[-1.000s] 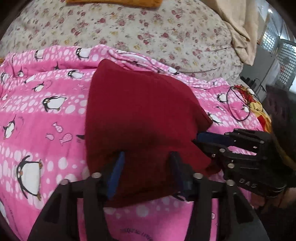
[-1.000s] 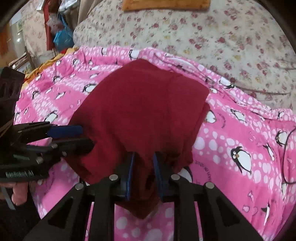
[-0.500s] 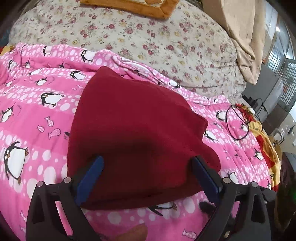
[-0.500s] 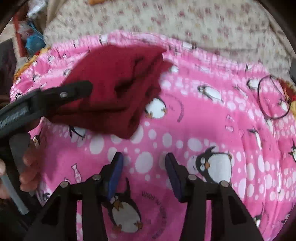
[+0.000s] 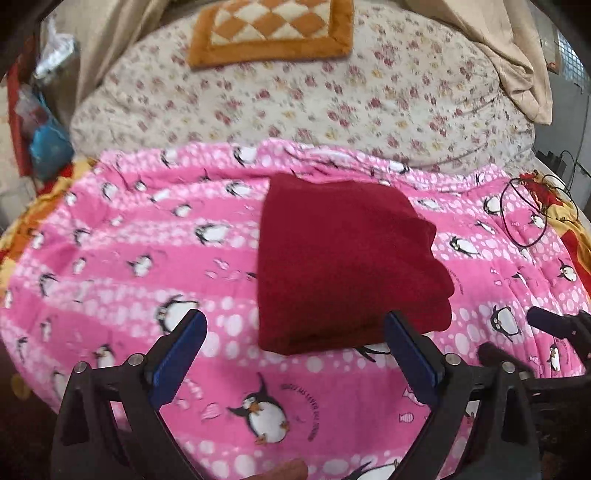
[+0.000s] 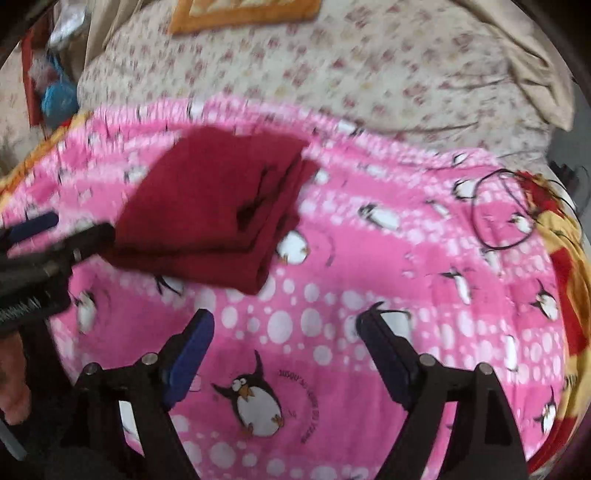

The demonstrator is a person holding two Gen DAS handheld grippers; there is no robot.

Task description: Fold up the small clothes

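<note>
Nearest the left wrist camera, the left hand-held gripper (image 5: 295, 343) stands spread wide, its jaws having just been opening, with nothing pinched; only pink blanket lies between its blue pads (image 5: 177, 354). The near edge of the folded dark red garment (image 5: 343, 266) lies just ahead of it, closer to its right finger than its left, and the pads do not touch the cloth. To the right of that gripper, low at the frame edge, the black tips of the right hand-held gripper (image 5: 546, 332) show.

In the right wrist view, the right hand-held gripper (image 6: 284, 339) is likewise spread, its jaws having just been opening, and empty, over a printed penguin on the pink penguin blanket (image 6: 369, 258). The red garment (image 6: 218, 210) lies ahead and to its left, flat on the blanket, its stacked folded layers showing along the edge facing this gripper. The left gripper's fingers (image 6: 74, 236) reach in from the left edge beside the garment; the picture is too blurred to tell whether they touch it.

Further out, ahead and to the right of both grippers, a thin black loop of cord (image 5: 528, 214) lies on the blanket. Beyond the blanket comes a floral bedcover (image 5: 295, 103), and at the far end an orange checked cushion (image 5: 273, 29).
</note>
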